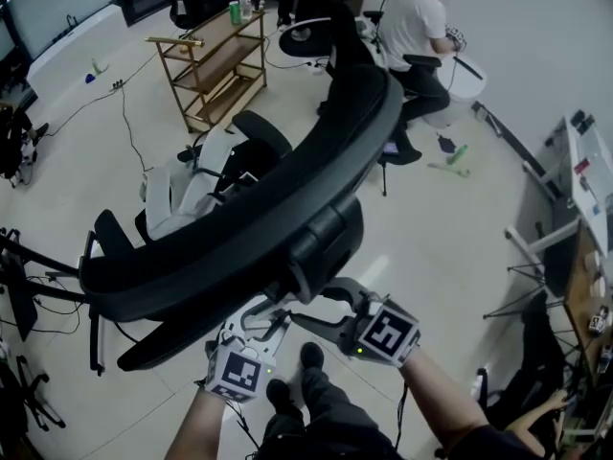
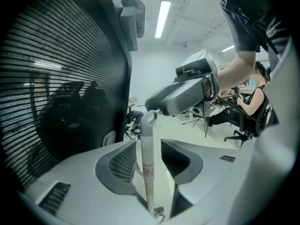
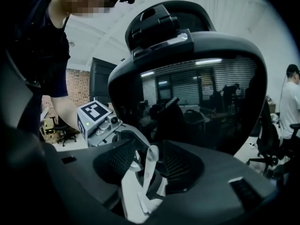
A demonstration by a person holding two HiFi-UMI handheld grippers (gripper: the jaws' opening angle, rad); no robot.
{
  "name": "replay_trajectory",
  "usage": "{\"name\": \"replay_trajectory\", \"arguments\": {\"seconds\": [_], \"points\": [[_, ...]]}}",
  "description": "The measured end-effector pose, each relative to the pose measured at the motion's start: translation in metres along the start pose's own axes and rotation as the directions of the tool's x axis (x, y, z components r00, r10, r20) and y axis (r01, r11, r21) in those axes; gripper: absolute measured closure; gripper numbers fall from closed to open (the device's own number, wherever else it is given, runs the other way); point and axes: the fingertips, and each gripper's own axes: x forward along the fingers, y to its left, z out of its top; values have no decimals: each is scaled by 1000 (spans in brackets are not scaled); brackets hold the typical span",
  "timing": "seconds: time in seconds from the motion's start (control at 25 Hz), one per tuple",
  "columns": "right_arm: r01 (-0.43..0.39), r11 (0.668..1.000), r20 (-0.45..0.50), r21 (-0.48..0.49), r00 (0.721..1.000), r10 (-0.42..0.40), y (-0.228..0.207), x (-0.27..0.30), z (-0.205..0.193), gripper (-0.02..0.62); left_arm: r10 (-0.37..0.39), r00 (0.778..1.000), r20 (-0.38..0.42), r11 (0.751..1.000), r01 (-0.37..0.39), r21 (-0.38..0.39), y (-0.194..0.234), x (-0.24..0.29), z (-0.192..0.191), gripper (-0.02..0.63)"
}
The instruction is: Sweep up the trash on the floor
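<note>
A thin white handle (image 2: 148, 168) with a hooked top and a small label stands upright between the jaws of my left gripper (image 2: 149, 154); the jaws are apart and do not press on it. In the right gripper view a white handle (image 3: 149, 165) with a rounded top leans between the spread jaws of my right gripper (image 3: 149, 161), also untouched. In the head view both grippers, left (image 1: 268, 316) and right (image 1: 321, 307), sit close together low in the middle, just behind the back of a large black mesh office chair (image 1: 287, 190). Whether these are two handles I cannot tell.
The chair back fills the space right in front of both grippers. Beyond it stand a white-and-black chair (image 1: 206, 175), a wooden shelf rack (image 1: 215, 65) and a seated person (image 1: 412, 27). A green object (image 1: 456, 158) lies on the floor near that person. Cables run along the left floor.
</note>
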Motion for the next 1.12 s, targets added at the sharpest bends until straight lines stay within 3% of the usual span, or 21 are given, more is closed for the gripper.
{"name": "replay_trajectory", "arguments": {"seconds": [0.24,0.4,0.56,0.84,1.12], "points": [[-8,1000,10,0,1000,8,1,17,-9,383,-20,1000,14,1000,20,22,-2,14,-2,439],[5,999,19,-39,1000,-5,1,22,-13,440,-2,998,69,1000,3,-6,-2,18,2,513],[32,997,30,-74,999,-30,3,20,-14,494,-3,996,89,1000,5,-19,-8,14,0,515],[30,999,38,-19,999,-29,34,16,-10,503,-19,996,82,1000,19,7,-24,-12,-3,517],[74,997,61,-5,995,-74,89,15,15,509,-20,993,115,999,23,-24,-42,-67,3,517]]}}
